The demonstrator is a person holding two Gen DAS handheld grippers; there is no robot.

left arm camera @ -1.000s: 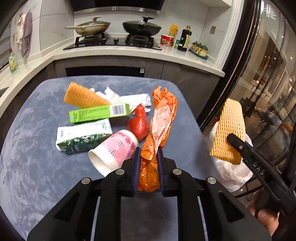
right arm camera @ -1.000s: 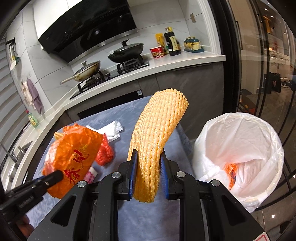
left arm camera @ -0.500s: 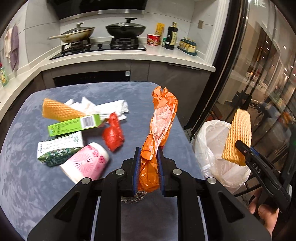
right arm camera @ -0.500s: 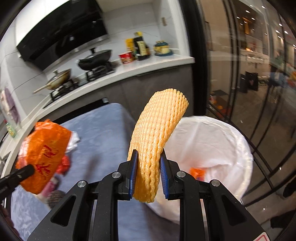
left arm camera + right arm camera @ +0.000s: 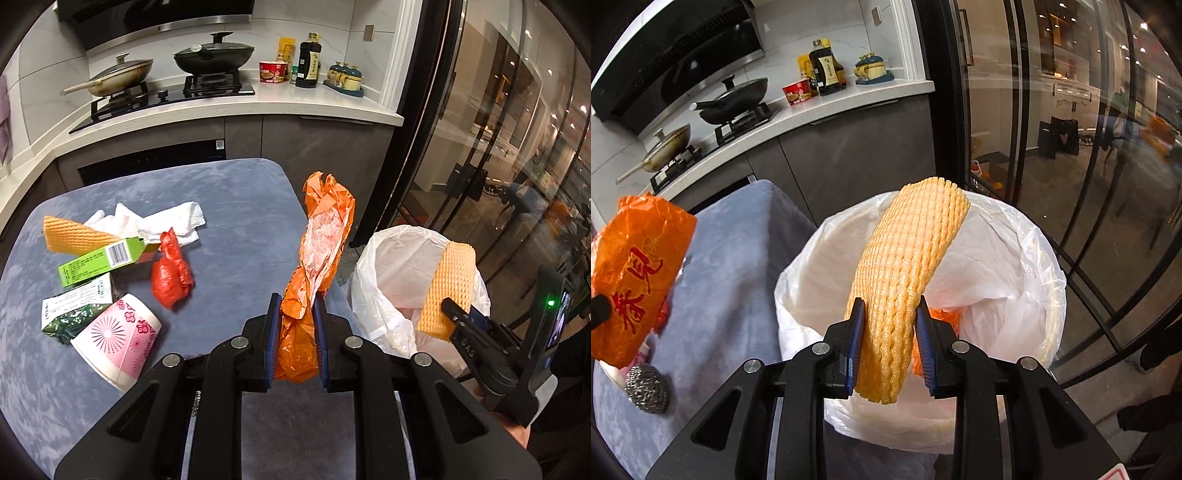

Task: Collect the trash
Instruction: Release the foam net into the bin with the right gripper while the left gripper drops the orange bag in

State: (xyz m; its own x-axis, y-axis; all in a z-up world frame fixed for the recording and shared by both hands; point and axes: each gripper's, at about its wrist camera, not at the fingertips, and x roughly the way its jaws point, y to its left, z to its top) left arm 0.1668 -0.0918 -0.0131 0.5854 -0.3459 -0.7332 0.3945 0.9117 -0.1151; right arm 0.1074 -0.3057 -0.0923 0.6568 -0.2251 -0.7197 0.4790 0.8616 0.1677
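Observation:
My left gripper (image 5: 295, 343) is shut on an orange plastic bag (image 5: 321, 251) and holds it above the right edge of the blue-grey table (image 5: 229, 221). The bag also shows in the right wrist view (image 5: 635, 273). My right gripper (image 5: 890, 347) is shut on a yellow foam net sleeve (image 5: 908, 273) and holds it over the open bin lined with a white bag (image 5: 1015, 266). The sleeve (image 5: 448, 288) and bin (image 5: 388, 273) also show in the left wrist view. Orange trash lies inside the bin (image 5: 942, 317).
On the table lie a pink paper cup (image 5: 118, 339), two green cartons (image 5: 99, 258), a red bag (image 5: 170, 277), white tissue (image 5: 162, 221), another foam sleeve (image 5: 70, 236) and a steel scourer (image 5: 648, 387). A kitchen counter (image 5: 258, 107) and glass doors (image 5: 1071, 147) stand behind.
Both grippers have swung right, away from the table's middle. The foam sleeve has moved from over the table to over the bin. The orange bag now hangs at the table's right edge.

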